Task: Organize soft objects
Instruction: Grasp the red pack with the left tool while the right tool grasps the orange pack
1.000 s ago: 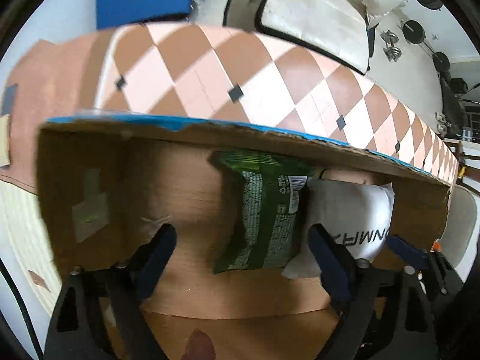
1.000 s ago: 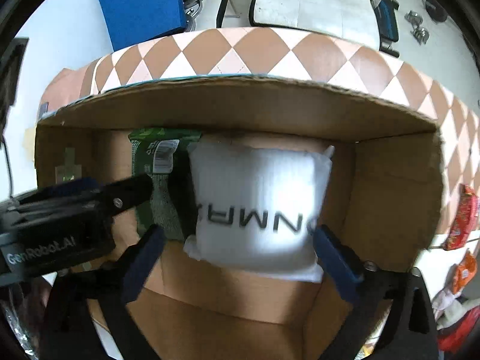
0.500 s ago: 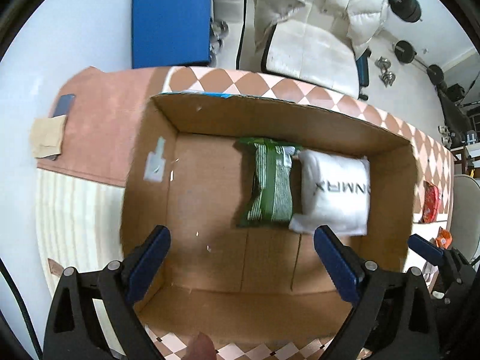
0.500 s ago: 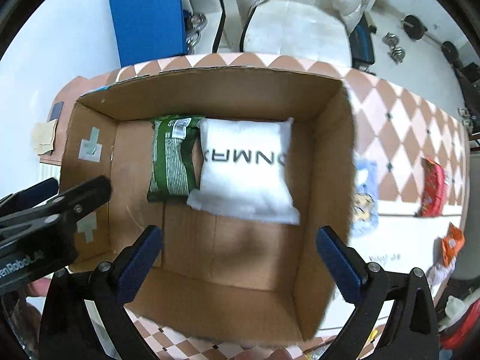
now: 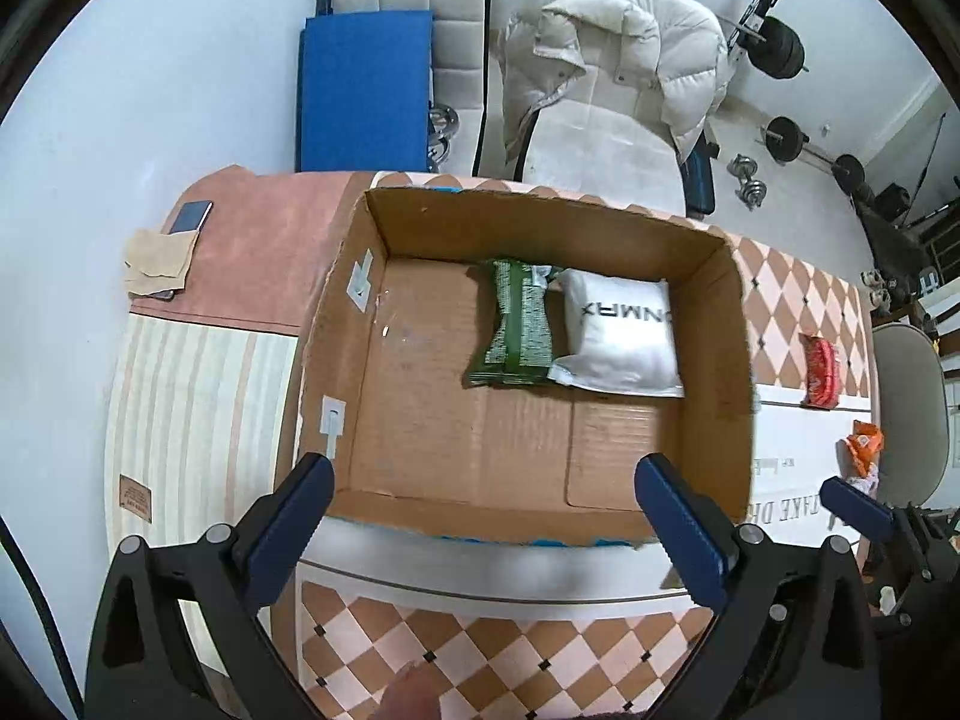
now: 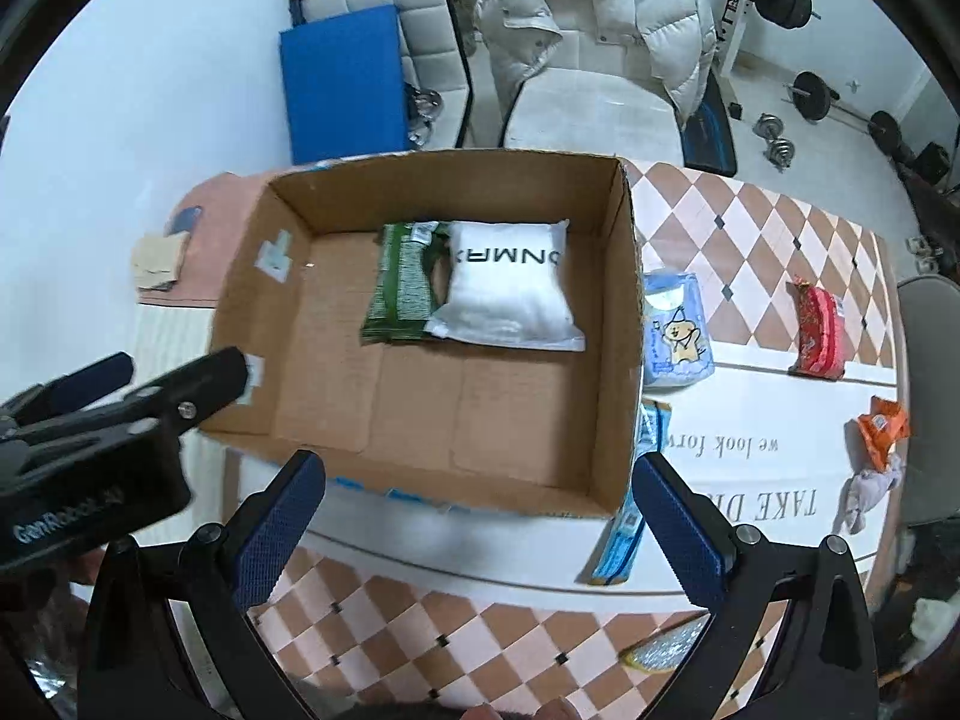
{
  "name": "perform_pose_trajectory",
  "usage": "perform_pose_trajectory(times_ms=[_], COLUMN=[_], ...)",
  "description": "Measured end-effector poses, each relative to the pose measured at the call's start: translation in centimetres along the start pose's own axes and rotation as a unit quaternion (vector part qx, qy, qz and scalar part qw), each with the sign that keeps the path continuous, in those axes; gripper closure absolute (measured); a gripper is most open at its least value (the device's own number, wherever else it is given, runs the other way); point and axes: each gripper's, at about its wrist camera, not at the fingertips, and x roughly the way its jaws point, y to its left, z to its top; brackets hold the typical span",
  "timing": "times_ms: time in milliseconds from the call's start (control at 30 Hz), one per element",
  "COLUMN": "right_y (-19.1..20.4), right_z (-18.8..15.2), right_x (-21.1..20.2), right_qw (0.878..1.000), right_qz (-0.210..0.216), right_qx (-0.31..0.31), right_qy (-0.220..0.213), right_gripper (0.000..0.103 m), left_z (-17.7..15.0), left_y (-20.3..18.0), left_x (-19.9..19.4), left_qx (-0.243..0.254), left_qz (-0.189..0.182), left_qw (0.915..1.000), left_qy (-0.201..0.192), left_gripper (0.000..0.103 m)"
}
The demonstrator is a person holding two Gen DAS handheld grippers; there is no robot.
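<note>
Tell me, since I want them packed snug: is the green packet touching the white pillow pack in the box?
Touching. The right wrist view shows the white pillow pack lapping over the green packet along its edge, with no cardboard box floor visible between them.

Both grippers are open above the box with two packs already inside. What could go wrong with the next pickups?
The blue cartoon pack lies tight against the cardboard box wall, so the right gripper may catch the wall or shift the box. The long blue packet partly hides beside that wall, making a clean grip harder. The orange packet and red packet sit far right, a long reach.
</note>
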Motion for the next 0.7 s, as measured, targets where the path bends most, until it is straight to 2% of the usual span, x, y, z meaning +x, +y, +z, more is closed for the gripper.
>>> perform_pose_trajectory(times_ms=[133,300,367,500,600,700], right_y=[-2.6,-10.0,-14.7,-24.6,-33.5,-40.5], right_z=[-0.1,-0.5,-0.9,-2.0,-2.7,-2.9], right_x=[-1.7,-3.7,-4.4,-4.7,-3.6,-1.7], right_qw=[0.999,0.995,0.993,0.984,0.972,0.957], right_qz=[0.035,0.048,0.040,0.001,-0.033,-0.037], right_qx=[0.023,0.084,0.115,0.176,0.233,0.286], right_qy=[-0.007,-0.014,-0.016,-0.010,0.011,0.036], right_gripper=[0.000,0.000,0.000,0.000,0.000,0.000], left_z=[0.1,1.4,2.2,4.3,5.5,6.5], left_y=[-2.8,-10.0,-13.8,-22.9,-29.9,-36.1], left_x=[-1.3,-2.0,-1.4,1.8,5.2,9.4], left_qx=[0.016,0.055,0.076,0.111,0.139,0.158], left_qz=[-0.005,-0.019,-0.029,-0.059,-0.061,-0.063], left_qw=[0.9998,0.9982,0.9967,0.9908,0.9847,0.9770], left_qy=[-0.010,-0.011,0.002,0.051,0.085,0.128], left_gripper=[0.000,0.000,0.000,0.000,0.000,0.000])
